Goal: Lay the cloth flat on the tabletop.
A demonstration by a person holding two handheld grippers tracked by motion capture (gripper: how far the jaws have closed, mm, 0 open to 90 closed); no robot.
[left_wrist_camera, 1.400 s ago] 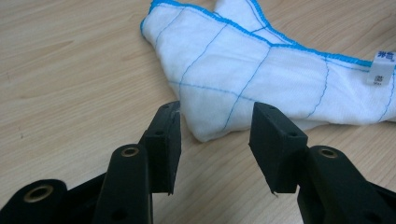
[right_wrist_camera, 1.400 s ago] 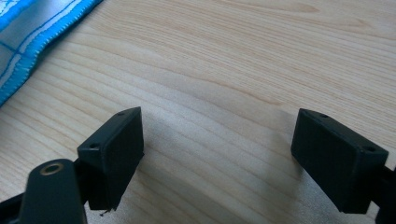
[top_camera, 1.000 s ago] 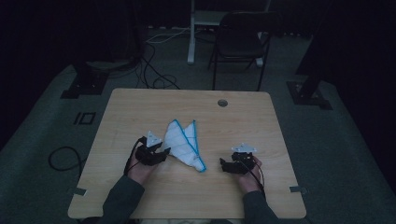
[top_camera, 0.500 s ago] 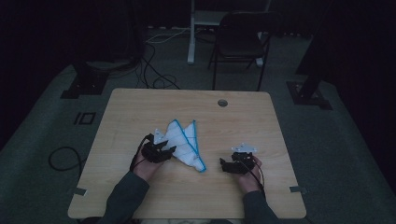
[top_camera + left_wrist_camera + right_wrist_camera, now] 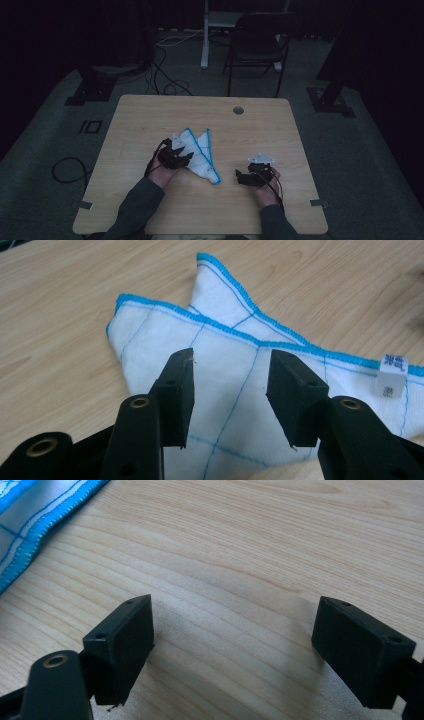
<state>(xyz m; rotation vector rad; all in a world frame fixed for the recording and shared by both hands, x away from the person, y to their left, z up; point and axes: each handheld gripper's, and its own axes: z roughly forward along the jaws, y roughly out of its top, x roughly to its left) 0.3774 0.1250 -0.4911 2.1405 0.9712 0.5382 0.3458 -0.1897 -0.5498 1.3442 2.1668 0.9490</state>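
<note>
Compared with a second ago, the left gripper (image 5: 181, 156) has shifted right along the table and now sits over the near left part of the cloth, where before it lay at the cloth's left edge. The right gripper (image 5: 246, 176) has stayed where it was, and the cloth's shape looks unchanged.

A white dishcloth (image 5: 200, 155) with a bright blue stitched border and thin blue grid lines lies folded near the middle of a light wooden table (image 5: 150, 115). Two pointed corners fan out toward the far side, and a narrow tip points toward the near right.

In the left gripper view, the left gripper (image 5: 231, 390) has its black jaws parted, with cloth (image 5: 240, 390) showing between and beneath them; whether the pads touch the fabric cannot be told. A small white label (image 5: 393, 376) stands up from the blue hem at the right.

In the right gripper view, the right gripper (image 5: 232, 650) is spread wide over bare wood, holding nothing. The cloth's blue hem (image 5: 45, 515) crosses the upper left corner, apart from the jaws.
</note>
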